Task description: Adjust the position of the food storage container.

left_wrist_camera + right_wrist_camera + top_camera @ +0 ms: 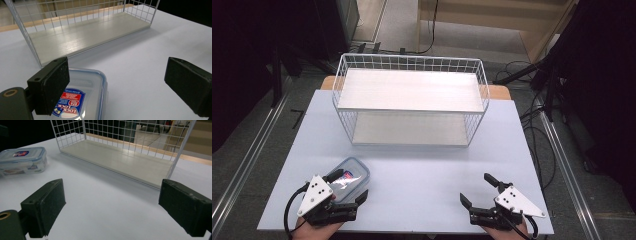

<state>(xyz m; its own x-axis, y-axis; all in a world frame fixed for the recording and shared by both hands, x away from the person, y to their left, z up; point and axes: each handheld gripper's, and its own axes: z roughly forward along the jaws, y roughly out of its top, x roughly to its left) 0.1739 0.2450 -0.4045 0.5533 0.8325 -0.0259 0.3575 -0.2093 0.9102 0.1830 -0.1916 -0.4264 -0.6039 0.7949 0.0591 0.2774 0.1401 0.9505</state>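
Note:
A clear plastic food box [350, 176] with a blue-rimmed lid and a red and blue label lies on the table's near left. My left gripper [350, 185] hovers at its near end, open. In the left gripper view the box [86, 97] sits low at the left, partly behind the left jaw, and neither pad presses on it. My right gripper [476, 188] is open over bare table at the near right, with nothing between its fingers. The right gripper view has the box [22, 160] far off at the left.
A white wire rack [409, 102] with two pale shelves stands across the middle of the light blue table [422, 170], its open side facing me. Its lower shelf [87, 35] [120, 157] lies ahead of both grippers. Cables and dark stands crowd the floor around the table.

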